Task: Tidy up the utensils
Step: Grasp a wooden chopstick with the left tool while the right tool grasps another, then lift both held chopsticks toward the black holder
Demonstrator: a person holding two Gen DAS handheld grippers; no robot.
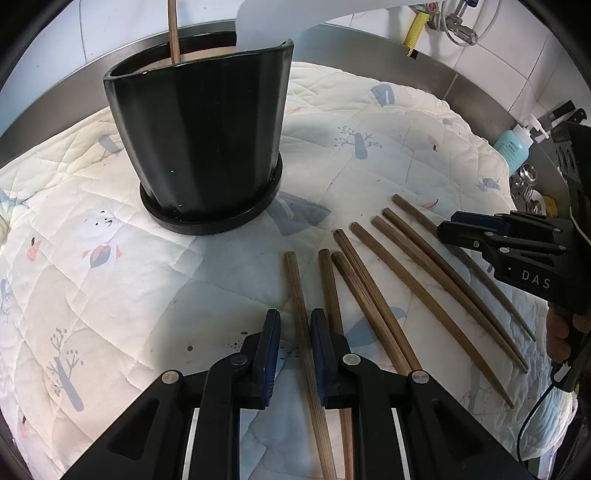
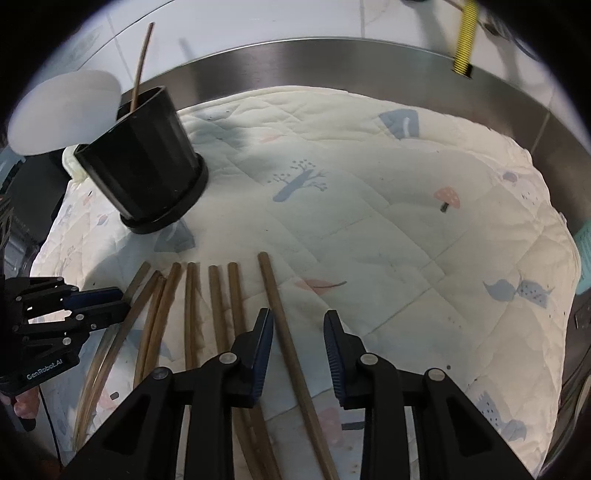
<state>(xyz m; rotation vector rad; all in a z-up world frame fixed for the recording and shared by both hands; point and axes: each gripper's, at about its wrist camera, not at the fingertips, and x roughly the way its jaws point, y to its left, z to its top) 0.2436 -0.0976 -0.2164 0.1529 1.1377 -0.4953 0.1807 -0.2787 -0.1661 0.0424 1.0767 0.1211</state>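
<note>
Several brown chopsticks lie side by side on a quilted cloth. In the left wrist view my left gripper straddles the leftmost chopstick. Its jaws are narrow, but cloth shows beside the stick and the pads do not press on it. My right gripper stands open around the rightmost chopstick, with wide gaps on both sides. A black ribbed holder stands at the back on a saucer. It holds one upright chopstick and a white utensil.
A steel rim curves behind the cloth, with white tiles above it. A yellow coiled hose hangs at the back right. A blue bottle and metal spoons sit at the right edge. A person's hand holds the right gripper.
</note>
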